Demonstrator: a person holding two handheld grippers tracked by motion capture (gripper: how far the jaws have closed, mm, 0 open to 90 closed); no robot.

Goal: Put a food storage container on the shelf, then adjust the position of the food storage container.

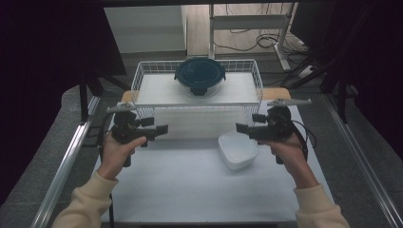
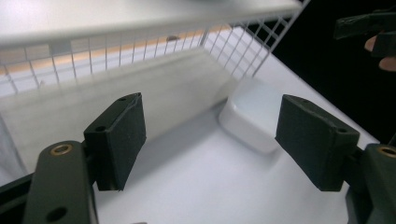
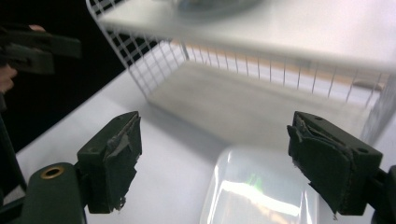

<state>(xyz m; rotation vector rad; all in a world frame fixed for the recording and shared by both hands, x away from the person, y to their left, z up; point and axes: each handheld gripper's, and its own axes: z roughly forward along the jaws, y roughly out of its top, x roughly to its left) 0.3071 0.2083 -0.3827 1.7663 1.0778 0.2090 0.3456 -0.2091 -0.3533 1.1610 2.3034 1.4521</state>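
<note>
A white rounded-square container [image 1: 237,150] lies on the white table [image 1: 190,190], just in front of a white wire rack [image 1: 142,78]. On the rack's raised shelf stands a round glass container with a dark blue clip lid [image 1: 199,75]. My left gripper [image 1: 161,129] hovers left of the white container, pointing right, jaws wide open and empty. My right gripper [image 1: 240,127] hovers over the container's far edge, pointing left, also open and empty. The left gripper view has the open gripper [image 2: 217,140] and the white container [image 2: 254,119] ahead. The right gripper view has the open gripper [image 3: 222,163] above the container [image 3: 261,186].
The rack's wire front [image 2: 116,51] and side mesh [image 3: 140,60] stand close behind both grippers. Metal rails [image 1: 66,161] run along both sides of the table. Cables [image 1: 266,40] lie on the floor beyond. The near half of the table is bare white.
</note>
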